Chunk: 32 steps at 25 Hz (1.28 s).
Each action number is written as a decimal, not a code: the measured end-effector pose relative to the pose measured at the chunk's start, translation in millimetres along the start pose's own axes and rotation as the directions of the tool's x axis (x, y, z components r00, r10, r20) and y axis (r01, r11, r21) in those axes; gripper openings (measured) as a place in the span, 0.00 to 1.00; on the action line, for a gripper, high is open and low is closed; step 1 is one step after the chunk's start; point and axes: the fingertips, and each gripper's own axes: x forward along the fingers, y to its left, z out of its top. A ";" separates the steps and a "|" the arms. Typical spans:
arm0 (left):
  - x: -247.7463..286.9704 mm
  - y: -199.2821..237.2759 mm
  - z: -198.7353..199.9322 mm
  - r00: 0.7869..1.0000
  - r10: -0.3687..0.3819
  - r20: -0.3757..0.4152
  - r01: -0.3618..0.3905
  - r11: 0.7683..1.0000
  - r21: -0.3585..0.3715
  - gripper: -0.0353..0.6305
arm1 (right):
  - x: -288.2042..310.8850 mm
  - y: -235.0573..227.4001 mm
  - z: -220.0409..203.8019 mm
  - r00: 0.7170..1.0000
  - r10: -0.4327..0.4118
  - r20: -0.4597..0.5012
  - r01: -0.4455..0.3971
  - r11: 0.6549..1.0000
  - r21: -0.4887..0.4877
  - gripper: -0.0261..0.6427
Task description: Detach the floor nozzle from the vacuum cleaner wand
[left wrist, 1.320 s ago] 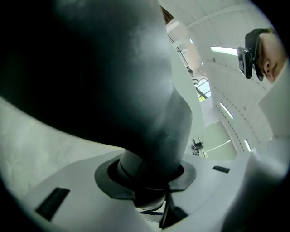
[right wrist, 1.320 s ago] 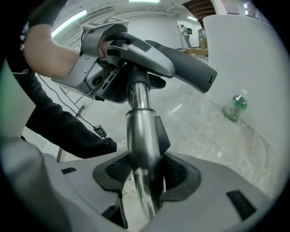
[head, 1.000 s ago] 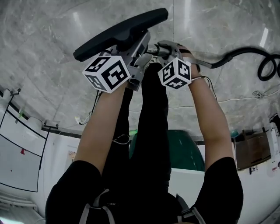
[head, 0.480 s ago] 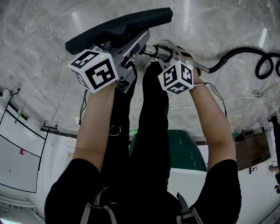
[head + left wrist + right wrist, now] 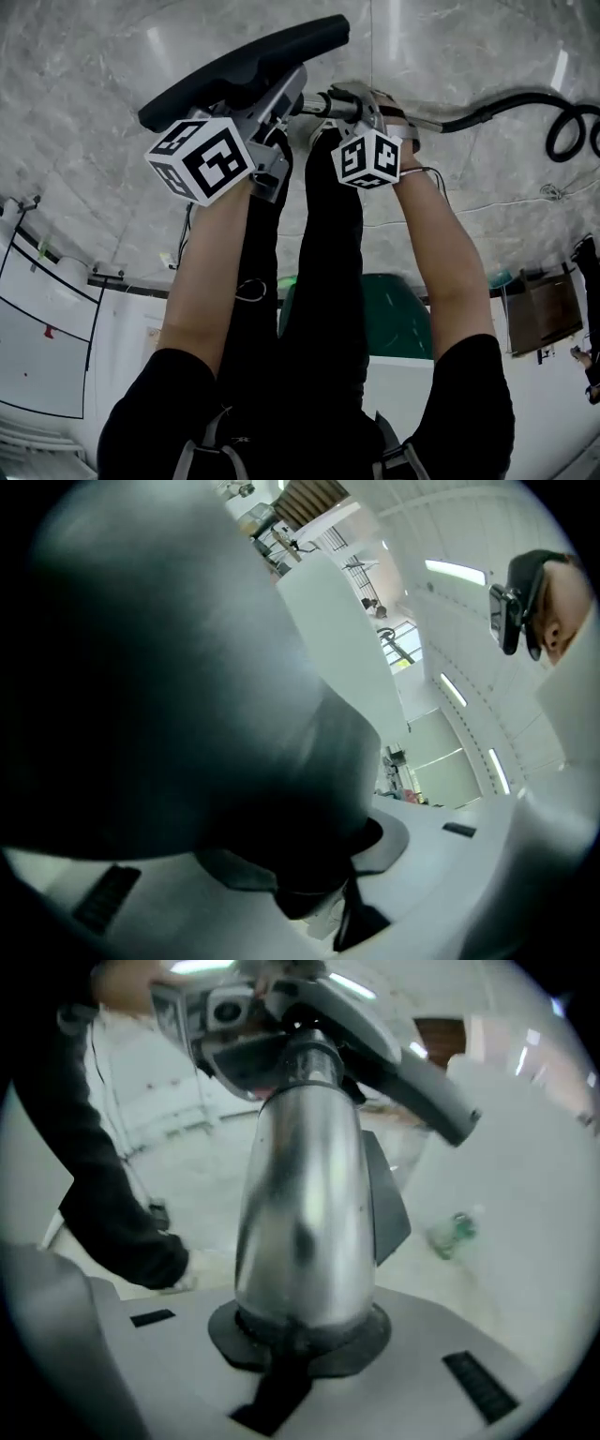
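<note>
The dark floor nozzle (image 5: 244,66) lies across the top of the head view, above the marble floor. My left gripper (image 5: 281,98) holds the nozzle's grey neck. In the left gripper view the dark nozzle body (image 5: 169,696) fills the space between the jaws of that gripper (image 5: 309,892), which have just been opening. My right gripper (image 5: 352,105) is shut on the silver wand (image 5: 300,1204), its jaws having just closed further around the tube. The wand runs from the right gripper (image 5: 300,1344) up to the grey neck. I cannot tell whether the joint has parted.
A black hose (image 5: 525,103) trails from the wand and coils at the right. The person's black-clad legs (image 5: 319,281) stand below the grippers. A green object (image 5: 394,319), white panels (image 5: 47,319) and a brown box (image 5: 539,323) lie nearer. A green bottle (image 5: 452,1232) lies on the floor.
My left gripper has shifted left with the nozzle, widening the gap between the two marker cubes. The right gripper has stayed almost in place on the wand.
</note>
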 end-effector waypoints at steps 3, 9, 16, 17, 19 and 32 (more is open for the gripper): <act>2.6 15.1 -1.0 0.996 0.083 -0.033 -0.082 0.996 0.035 0.26 | 10.6 11.7 -10.4 0.990 0.144 -0.005 -0.144 0.989 0.013 0.12; -21.5 34.0 11.5 0.996 -0.046 0.075 0.048 0.999 -0.024 0.26 | -4.4 41.0 -19.1 0.861 0.506 -0.048 -0.505 0.862 0.039 0.12; -138.1 119.0 152.0 0.943 0.167 0.288 -0.197 0.977 0.078 0.26 | 5.4 -8.7 -167.3 0.934 -0.020 -0.357 -0.029 0.991 -0.131 0.12; -135.6 118.3 148.0 0.949 0.147 0.280 -0.179 0.980 0.092 0.26 | 12.4 -17.5 -168.6 0.939 -0.016 -0.343 -0.017 0.996 -0.093 0.12; -123.6 119.1 128.3 0.953 0.125 0.274 -0.138 0.990 0.031 0.26 | 26.1 -26.6 -168.2 0.950 -0.011 -0.312 0.005 1.000 -0.021 0.12; -6.0 90.3 -39.6 0.998 -0.051 -0.033 0.047 0.994 -0.102 0.26 | 165.4 -67.1 -191.2 0.912 -0.124 -0.392 0.118 0.992 -0.040 0.18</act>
